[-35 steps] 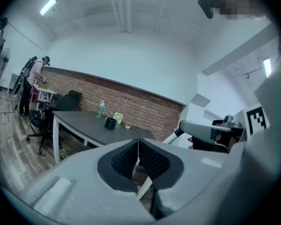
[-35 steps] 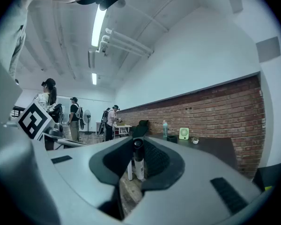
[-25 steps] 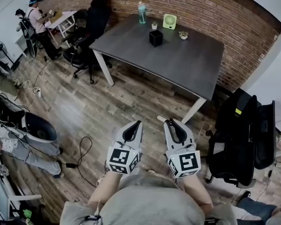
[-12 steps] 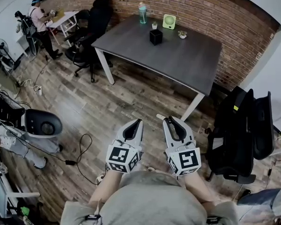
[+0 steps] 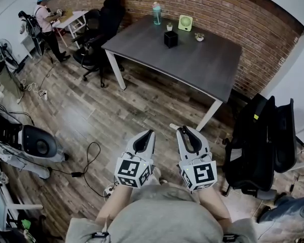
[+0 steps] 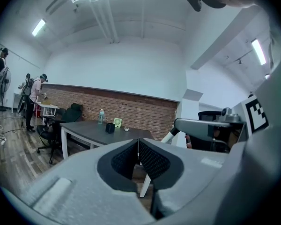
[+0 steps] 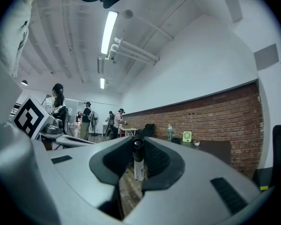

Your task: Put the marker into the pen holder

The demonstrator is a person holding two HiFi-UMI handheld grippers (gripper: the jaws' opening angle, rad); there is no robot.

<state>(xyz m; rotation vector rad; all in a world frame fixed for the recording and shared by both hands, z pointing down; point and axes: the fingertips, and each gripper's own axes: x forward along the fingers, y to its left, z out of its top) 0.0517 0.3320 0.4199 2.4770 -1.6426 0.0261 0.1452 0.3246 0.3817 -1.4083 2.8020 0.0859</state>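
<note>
A white marker with a black cap (image 7: 138, 162) stands upright between the jaws of my right gripper (image 7: 138, 145), which is shut on it; in the head view its end (image 5: 173, 127) pokes out beside the right gripper (image 5: 182, 131). My left gripper (image 5: 150, 133) is held close beside it, its pads (image 6: 147, 159) closed together with nothing between them. Both grippers hover over the wooden floor, near my body. The black pen holder (image 5: 170, 39) stands far ahead on the dark grey table (image 5: 202, 70) and shows small in the left gripper view (image 6: 110, 127).
On the table are a teal bottle (image 5: 155, 13), a green fan (image 5: 184, 23), a small cup (image 5: 167, 28) and a bowl (image 5: 198, 37). Black office chairs (image 5: 99, 27) stand left of the table, another (image 5: 263, 140) at my right. Cables (image 5: 88, 161) and grey equipment (image 5: 33, 146) lie on the floor at left.
Both grippers keep the same pose and grip. The head view has shifted slightly, and the grey equipment on the floor at left has moved.
</note>
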